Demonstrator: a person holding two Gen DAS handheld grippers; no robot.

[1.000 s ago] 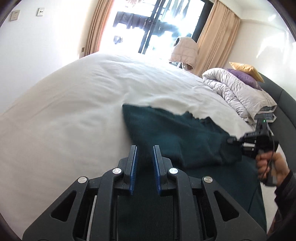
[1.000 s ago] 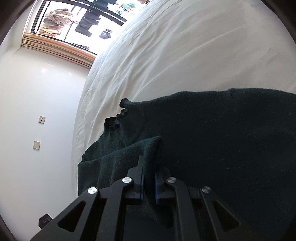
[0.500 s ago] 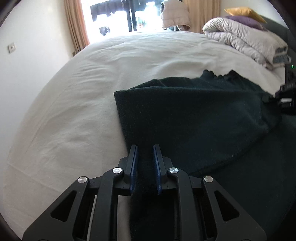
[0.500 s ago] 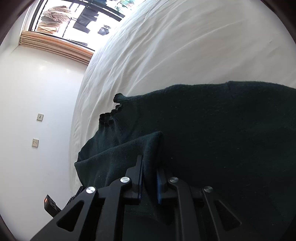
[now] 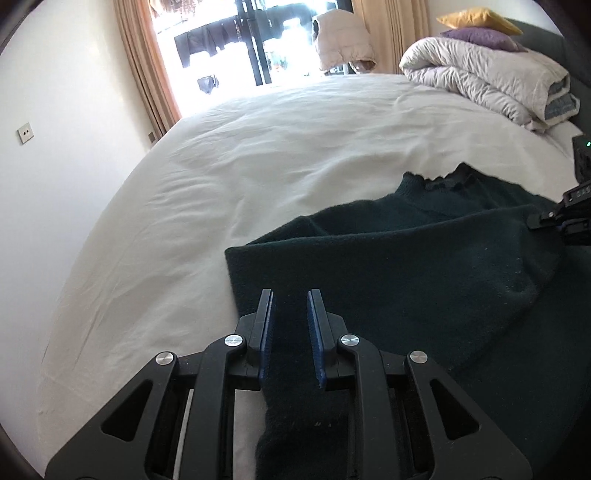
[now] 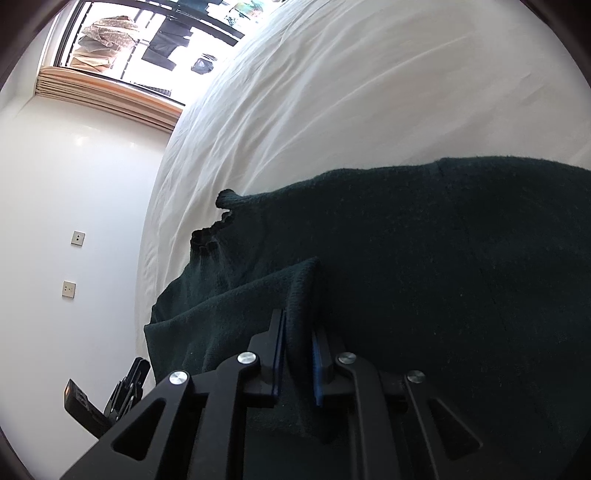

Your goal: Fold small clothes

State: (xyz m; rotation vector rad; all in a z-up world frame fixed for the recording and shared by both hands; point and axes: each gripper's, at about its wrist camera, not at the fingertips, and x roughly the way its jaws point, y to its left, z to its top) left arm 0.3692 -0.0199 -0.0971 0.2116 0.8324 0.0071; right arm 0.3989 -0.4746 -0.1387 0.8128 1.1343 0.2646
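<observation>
A dark green knitted garment (image 5: 406,266) lies on the white bed sheet (image 5: 258,166), its frilled neck edge toward the far right. My left gripper (image 5: 290,299) is shut on a strip of its near-left edge, and the cloth runs between the blue pads. My right gripper (image 6: 299,325) is shut on a raised fold of the same garment (image 6: 443,240). In the left wrist view the right gripper (image 5: 565,221) shows at the right edge, with the cloth stretched toward it. The left gripper (image 6: 125,391) appears low on the left in the right wrist view.
A folded pale duvet (image 5: 487,77) with purple and yellow pillows (image 5: 476,22) sits at the bed's far right. A white wall (image 5: 55,166) borders the bed on the left. Beyond the bed are a bright window (image 5: 240,44) with curtains and a hanging pale jacket (image 5: 343,40).
My left gripper swung across and rolled with the garment edge in it, so the view levelled and the cloth now spreads flatter between both grippers. The right gripper stayed in place.
</observation>
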